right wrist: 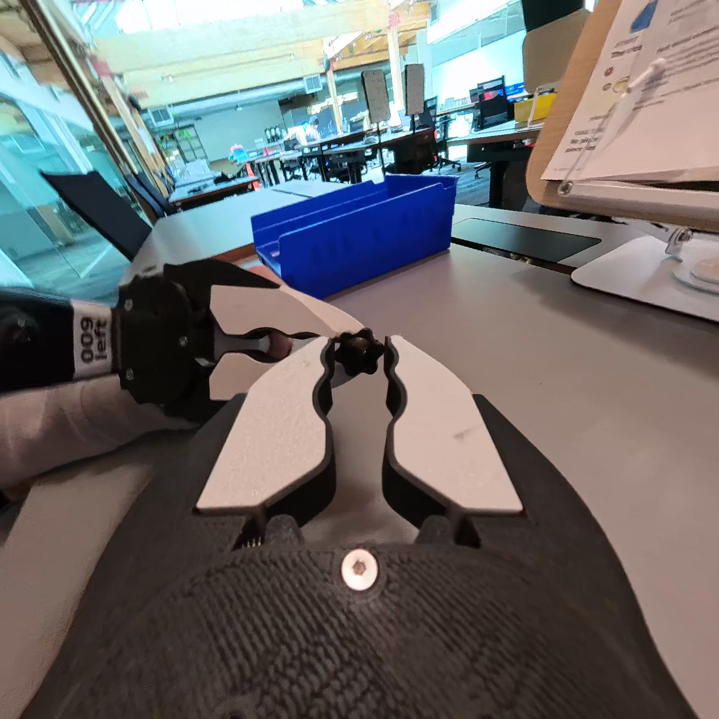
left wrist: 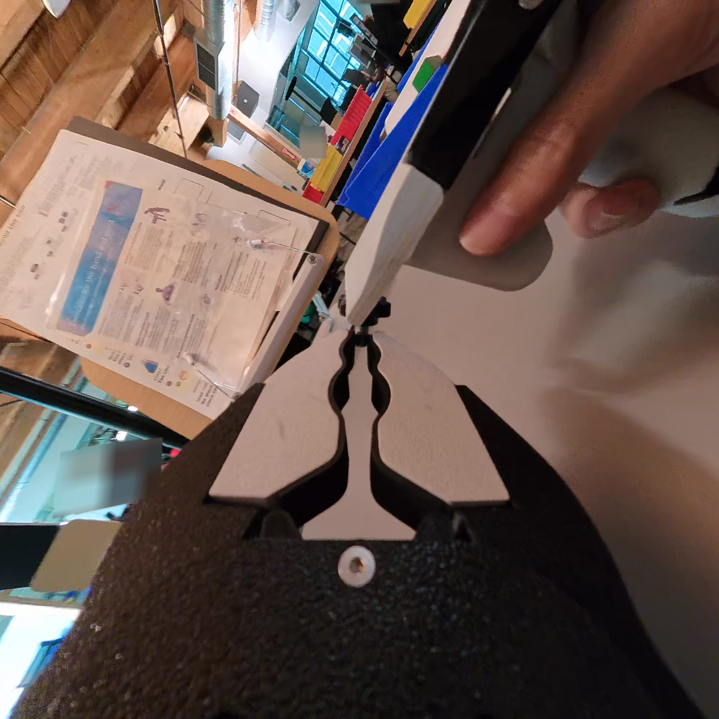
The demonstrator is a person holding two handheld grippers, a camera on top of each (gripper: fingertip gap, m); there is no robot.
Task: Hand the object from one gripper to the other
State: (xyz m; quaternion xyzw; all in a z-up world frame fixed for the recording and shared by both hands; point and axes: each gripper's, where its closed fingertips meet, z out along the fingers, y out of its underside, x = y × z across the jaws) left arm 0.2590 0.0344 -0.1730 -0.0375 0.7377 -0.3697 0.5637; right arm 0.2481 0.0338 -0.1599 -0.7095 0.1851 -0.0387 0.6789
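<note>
A small black star-shaped knob (right wrist: 358,352) with a short stem is held above the grey table (right wrist: 544,369). My left gripper (right wrist: 330,336) comes in from the left and is shut on the knob's stem; in the left wrist view its tips (left wrist: 360,336) pinch the stem with the knob (left wrist: 383,311) just beyond them. My right gripper (right wrist: 358,342) has one jaw on each side of the knob's head, and both appear to touch it. One white finger (left wrist: 373,272) of the right gripper shows in the left wrist view, held by a hand (left wrist: 544,155).
A blue plastic bin (right wrist: 350,241) stands on the table behind the grippers. A wooden document stand holding printed pages (right wrist: 642,116) sits at the right on a white base (right wrist: 642,272). Desks and chairs fill the room beyond. The grippers are tip to tip, or close to it.
</note>
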